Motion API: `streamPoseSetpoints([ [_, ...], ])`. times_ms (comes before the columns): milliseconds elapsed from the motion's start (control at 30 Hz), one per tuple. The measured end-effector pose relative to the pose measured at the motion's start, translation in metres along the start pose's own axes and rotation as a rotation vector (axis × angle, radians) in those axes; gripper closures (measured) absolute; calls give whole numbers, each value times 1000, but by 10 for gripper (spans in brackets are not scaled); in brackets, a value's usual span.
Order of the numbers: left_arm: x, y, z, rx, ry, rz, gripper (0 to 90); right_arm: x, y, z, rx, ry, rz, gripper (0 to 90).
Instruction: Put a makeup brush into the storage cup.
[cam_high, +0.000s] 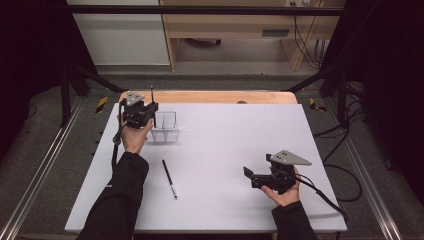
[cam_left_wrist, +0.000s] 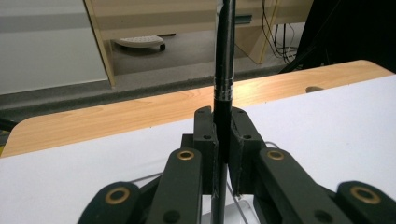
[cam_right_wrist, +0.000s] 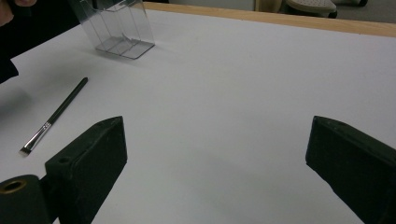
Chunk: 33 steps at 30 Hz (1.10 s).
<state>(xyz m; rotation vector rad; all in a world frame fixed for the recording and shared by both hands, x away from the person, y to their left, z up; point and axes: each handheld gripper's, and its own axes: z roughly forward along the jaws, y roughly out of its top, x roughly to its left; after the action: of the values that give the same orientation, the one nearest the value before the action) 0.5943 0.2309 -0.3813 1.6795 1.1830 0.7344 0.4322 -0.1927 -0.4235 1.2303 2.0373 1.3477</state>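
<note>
Wooden shelf unit (cam_high: 227, 30), grey floor (cam_high: 50, 165).

Am looking at lab setup: black metal frame (cam_high: 200, 10) ringing white-topped wooden table (cam_high: 240, 150), loose black cables (cam_high: 345, 130) trailing over grey floor (cam_high: 45, 150).

Slim black brush (cam_left_wrist: 223, 70) upright, above clear plastic holder (cam_high: 165, 127)

Holder (cam_high: 165, 126) at table's (cam_high: 230, 150) far left, brush (cam_high: 169, 178) lying nearer the person, w/ right claw (cam_high: 248, 173) further right.
</note>
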Motion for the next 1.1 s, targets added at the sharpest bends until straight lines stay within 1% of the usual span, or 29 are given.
streamPoseSetpoints([
  [100,-2,-3,0,5,-3,7,826,0,0,0,0,-3,0,58],
  [267,-4,-10,1,8,-5,6,826,0,0,0,0,-1,2,58],
  [333,-5,-14,3,21,-5,9,826,0,0,0,-1,-1,0,58],
  [533,-7,-18,2,32,-5,17,825,0,0,-1,-3,-6,2,56],
  [567,-7,-19,1,43,-6,23,824,0,0,-1,-4,-5,3,55],
  [600,-7,-19,1,43,-6,23,823,0,0,-1,-3,-6,0,55],
  [633,-7,-21,0,56,0,28,822,0,1,-1,-5,-6,1,55],
  [667,-7,-21,0,56,0,28,816,0,1,-2,-7,-5,1,55],
  [700,-6,-23,-1,62,0,30,804,0,1,-2,-9,-6,3,55],
  [833,-4,-24,-7,55,-3,34,768,-1,2,-4,-15,-7,6,55],
  [867,-4,-24,-9,50,-5,29,753,-1,2,-4,-17,-8,7,55],
  [967,-4,-24,-18,38,-7,33,692,-1,2,-4,-18,-6,8,54],
  [1033,-5,-24,-25,26,-14,32,636,-1,2,-4,-18,-8,8,54],
  [1067,-5,-24,-25,26,-14,32,609,-1,2,-4,-18,-8,8,54],
  [1100,-6,-24,-31,25,-19,34,609,-1,2,-5,-19,-10,8,53],
])
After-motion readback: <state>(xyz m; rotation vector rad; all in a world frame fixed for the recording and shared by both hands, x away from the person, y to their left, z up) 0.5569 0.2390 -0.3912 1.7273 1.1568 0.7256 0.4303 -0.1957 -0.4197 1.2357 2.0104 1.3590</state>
